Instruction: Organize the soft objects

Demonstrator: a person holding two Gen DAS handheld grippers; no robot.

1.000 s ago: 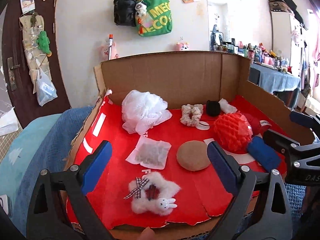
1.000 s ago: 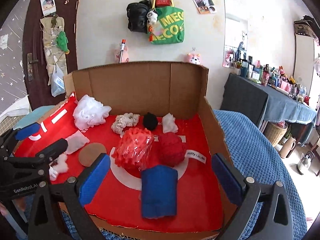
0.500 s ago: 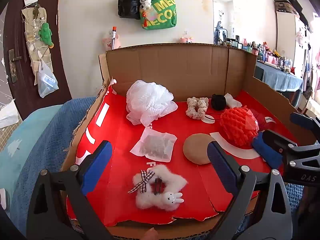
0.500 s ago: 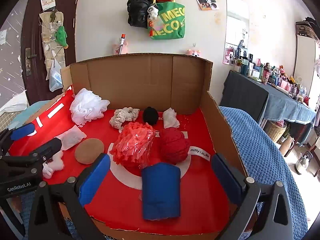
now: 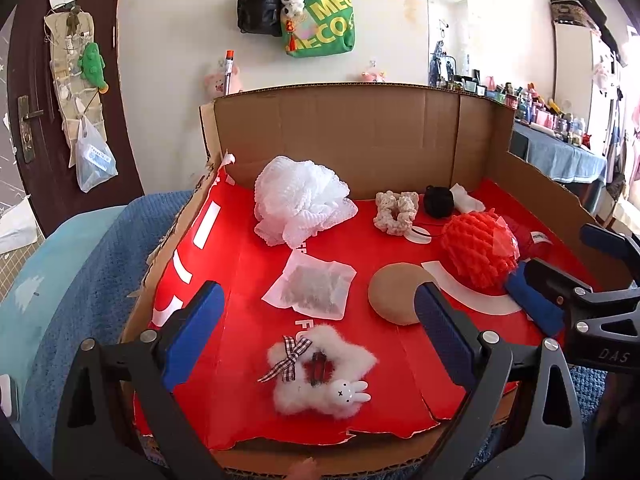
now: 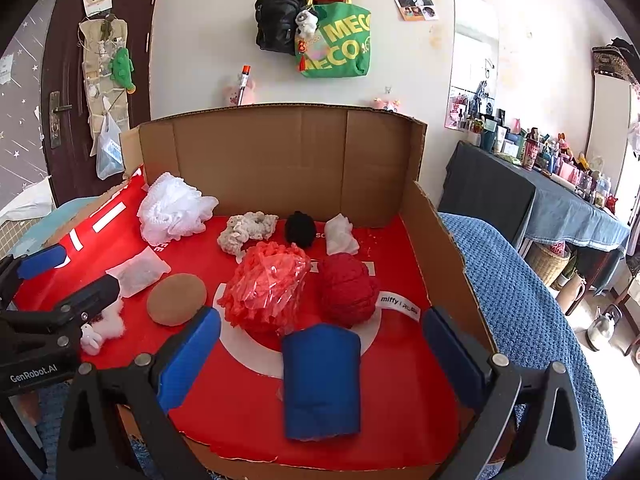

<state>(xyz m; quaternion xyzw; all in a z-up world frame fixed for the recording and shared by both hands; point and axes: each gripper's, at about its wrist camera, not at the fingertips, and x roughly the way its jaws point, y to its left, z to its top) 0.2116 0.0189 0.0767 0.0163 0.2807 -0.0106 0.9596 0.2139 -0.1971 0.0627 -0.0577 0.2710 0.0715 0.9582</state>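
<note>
Here, notes by item.
Box: open cardboard box [image 5: 360,128] with a red liner, front side cut low, resting on a blue blanket [image 6: 520,312].
Left hand-held gripper [image 5: 316,332]: spread wide, nothing between its blue pads; hovers over the box's front left, above the fluffy clip.
Right hand-held gripper [image 6: 320,360]: spread wide, holding nothing; hovers over the front right, the blue roll between its fingers in view but not touched.
Fluffy clip [image 5: 320,376]: white fur piece with a checked bow and a small rabbit figure, at the front left of the liner.
Sachet [image 5: 312,288]: flat white packet with grey filling, behind the clip, left of the brown pad.
Brown pad [image 5: 396,296]: round, flat, mid-floor, between the sachet and the orange ball.
White pouf [image 5: 300,200]: mesh bath pouf at the back left, near the rear wall.
Scrunchie [image 5: 396,212]: cream, back centre, just beside the black ball.
Black ball [image 6: 300,228]: small, dark, at the back, between the scrunchie and a white scrap [image 6: 340,236].
Orange ball [image 6: 268,288]: knobbly, wrapped in clear film, centre right, touching the red yarn.
Red yarn [image 6: 348,288]: ball with a "miffy" label at its right, behind the blue roll.
Blue roll [image 6: 320,380]: folded cloth at the front right, lying lengthwise toward the front edge.
Background: green tote [image 6: 336,44] and black bag [image 6: 280,20] hang on the wall; dark door [image 6: 68,80] at left.
</note>
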